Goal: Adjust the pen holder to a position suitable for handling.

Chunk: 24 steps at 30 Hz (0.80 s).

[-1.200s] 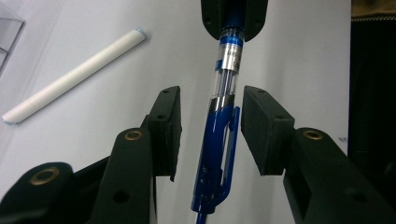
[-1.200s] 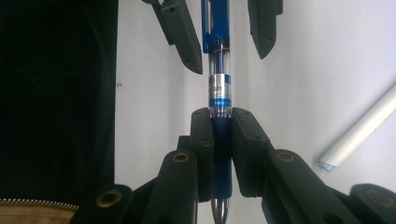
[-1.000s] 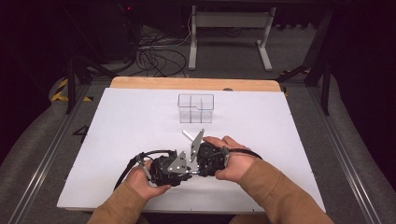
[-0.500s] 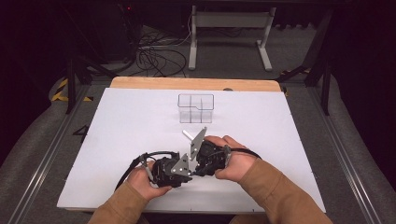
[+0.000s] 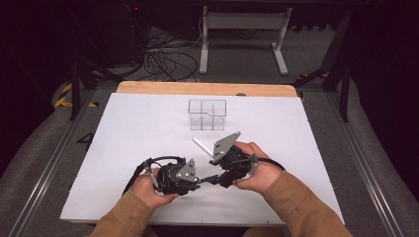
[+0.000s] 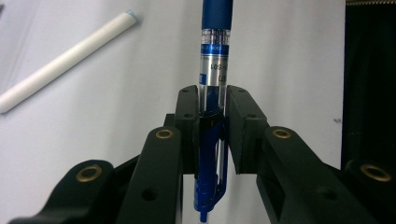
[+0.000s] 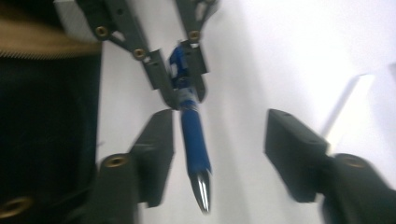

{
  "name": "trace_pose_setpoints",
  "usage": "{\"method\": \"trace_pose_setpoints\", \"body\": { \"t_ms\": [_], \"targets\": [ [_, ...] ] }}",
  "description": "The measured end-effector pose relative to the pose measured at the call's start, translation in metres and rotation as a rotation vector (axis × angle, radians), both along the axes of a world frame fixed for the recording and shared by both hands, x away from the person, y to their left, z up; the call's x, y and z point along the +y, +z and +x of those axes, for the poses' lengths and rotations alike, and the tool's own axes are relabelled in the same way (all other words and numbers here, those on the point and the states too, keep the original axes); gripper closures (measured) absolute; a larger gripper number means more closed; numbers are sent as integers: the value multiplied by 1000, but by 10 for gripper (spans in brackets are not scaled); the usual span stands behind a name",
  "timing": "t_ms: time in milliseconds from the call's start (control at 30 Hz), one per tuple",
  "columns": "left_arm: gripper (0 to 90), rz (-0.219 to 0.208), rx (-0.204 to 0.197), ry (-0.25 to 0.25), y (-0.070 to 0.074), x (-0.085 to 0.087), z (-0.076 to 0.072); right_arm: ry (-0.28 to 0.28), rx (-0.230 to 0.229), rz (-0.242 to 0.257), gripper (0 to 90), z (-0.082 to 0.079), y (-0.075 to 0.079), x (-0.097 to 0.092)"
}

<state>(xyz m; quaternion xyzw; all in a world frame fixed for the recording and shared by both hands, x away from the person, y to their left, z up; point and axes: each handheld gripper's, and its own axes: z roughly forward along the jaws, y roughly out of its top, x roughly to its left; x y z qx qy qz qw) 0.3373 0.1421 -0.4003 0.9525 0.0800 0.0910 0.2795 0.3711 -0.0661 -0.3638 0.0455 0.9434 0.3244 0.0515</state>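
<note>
Blue pen (image 6: 212, 107) sat clamped in my left gripper (image 6: 209, 116); my right gripper (image 7: 219, 154) jaws had just opened off it, near the white cap (image 6: 65, 60), recapping undone.

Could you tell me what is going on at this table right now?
A person works a blue pen with two handheld grippers. The left gripper is clamped on the pen's barrel. The right gripper has just been opening; the pen's tip end lies between its jaws, unpressed. A white stick and a clear divided box sit on the white table.
</note>
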Motion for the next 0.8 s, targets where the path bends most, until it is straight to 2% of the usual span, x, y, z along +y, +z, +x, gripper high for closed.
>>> {"method": "trace_pose_setpoints", "body": {
  "t_ms": [133,167,233,300,400,700,800],
  "targets": [
    [761,-57,-3,21,7,8,3,-91,-43,124,321,-1,1,-21],
    [761,-76,-8,31,8,11,4,-91,-43,124,321,-1,1,-21],
    [760,-115,-14,50,12,15,5,-123,-39,171,315,-1,-1,-28],
    [760,-166,-15,68,16,19,8,-146,-36,195,314,-2,-5,-33],
    [760,-221,-21,93,24,25,12,-185,-29,239,315,-1,-13,-41],
    [759,-397,-18,159,41,39,32,-219,-13,283,315,1,-27,-47],
    [759,-423,-14,183,45,40,41,-228,-6,288,315,1,-31,-48]
  ]
}}
